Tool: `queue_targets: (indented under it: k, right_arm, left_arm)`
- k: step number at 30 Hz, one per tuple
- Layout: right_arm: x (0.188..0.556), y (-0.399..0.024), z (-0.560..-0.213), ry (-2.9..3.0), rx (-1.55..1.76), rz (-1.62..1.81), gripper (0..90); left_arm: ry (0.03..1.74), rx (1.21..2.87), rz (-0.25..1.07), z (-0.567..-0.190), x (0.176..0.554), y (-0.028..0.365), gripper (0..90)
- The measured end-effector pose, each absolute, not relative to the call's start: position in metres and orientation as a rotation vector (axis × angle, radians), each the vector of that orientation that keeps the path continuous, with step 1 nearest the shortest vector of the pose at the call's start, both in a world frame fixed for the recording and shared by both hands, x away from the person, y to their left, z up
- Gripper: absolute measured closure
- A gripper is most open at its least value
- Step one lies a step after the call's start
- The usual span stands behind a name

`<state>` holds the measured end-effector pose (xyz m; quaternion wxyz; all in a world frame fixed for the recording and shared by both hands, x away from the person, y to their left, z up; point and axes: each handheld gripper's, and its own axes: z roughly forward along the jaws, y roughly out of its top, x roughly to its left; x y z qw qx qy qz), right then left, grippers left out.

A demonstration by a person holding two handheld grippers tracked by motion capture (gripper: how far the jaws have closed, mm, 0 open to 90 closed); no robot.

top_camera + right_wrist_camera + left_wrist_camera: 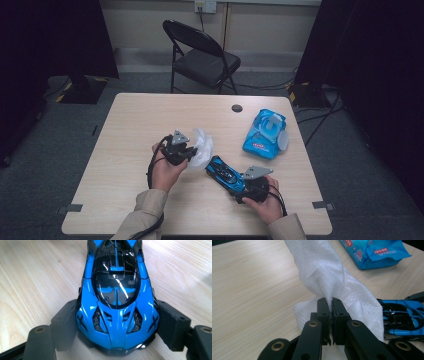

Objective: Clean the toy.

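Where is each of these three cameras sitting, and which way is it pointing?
High view: above the person's side, looking forward and down on the table; both hands, sleeves, the left gripper and the right gripper show.
Left gripper view: rides that gripper, looking along its black jaws, shut on a white wipe.
Right gripper view: rides the other gripper, looking along its jaws, which clamp a blue toy car.
Shared: high and left gripper views both show wipe, car and the blue wipes pack.
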<state>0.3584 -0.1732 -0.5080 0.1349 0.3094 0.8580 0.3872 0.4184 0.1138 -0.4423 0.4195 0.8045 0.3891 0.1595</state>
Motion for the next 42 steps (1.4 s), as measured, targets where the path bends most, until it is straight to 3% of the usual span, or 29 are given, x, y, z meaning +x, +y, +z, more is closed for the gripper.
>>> queue_targets:
  k: [15,42]
  right_arm:
    - [0.358,-0.173,-0.508,2.487,0.896,1.122,26.2]
    - [0.358,-0.173,-0.508,2.487,0.896,1.122,26.2]
  left_arm:
    - [0.824,2.017,0.334,-0.434,0.402,0.07,86.7]
    - [0.713,2.135,0.205,-0.47,0.385,0.007,86.5]
